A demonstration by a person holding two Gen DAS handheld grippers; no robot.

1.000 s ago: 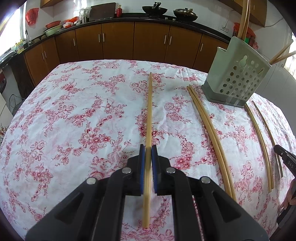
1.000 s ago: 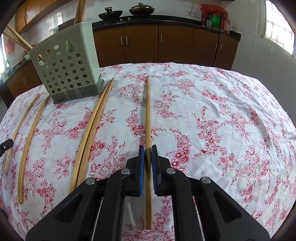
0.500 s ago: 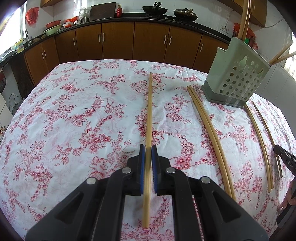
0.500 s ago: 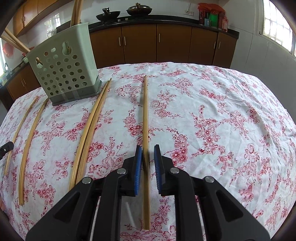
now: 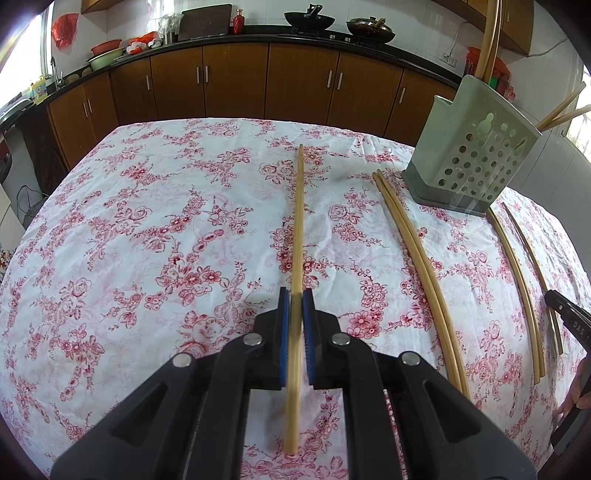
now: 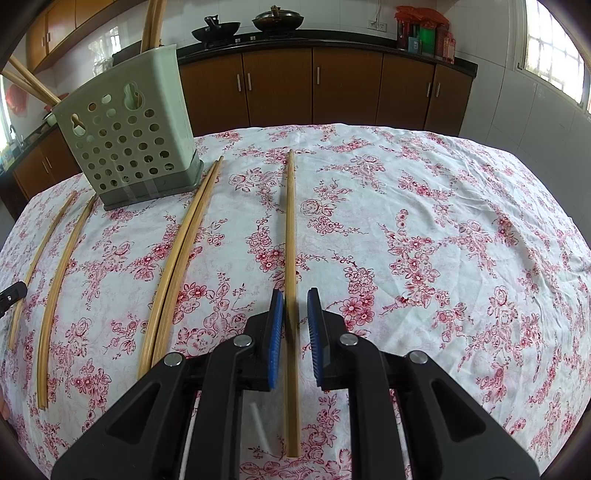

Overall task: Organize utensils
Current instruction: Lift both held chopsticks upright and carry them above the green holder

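Note:
In the left wrist view my left gripper [image 5: 295,295] is shut on a long bamboo chopstick [image 5: 298,221] that runs straight ahead over the floral tablecloth [image 5: 147,240]. In the right wrist view my right gripper [image 6: 295,295] stands slightly open. Another chopstick [image 6: 291,221] lies on the cloth between its blue pads, close to the left pad and with a gap on the right. A pale green perforated utensil holder [image 5: 469,158] [image 6: 129,140] stands between the two grippers, with several chopsticks [image 6: 151,22] upright in it.
A pair of chopsticks [image 5: 417,258] [image 6: 184,251] lies beside the holder. Two more chopsticks [image 5: 517,273] [image 6: 59,273] lie on its other side. Brown kitchen cabinets [image 6: 332,85] run behind the table, whose cloth drops off at the far edge.
My right gripper's jaws have parted a little and no longer clamp the chopstick between them. The left gripper and its chopstick have not moved.

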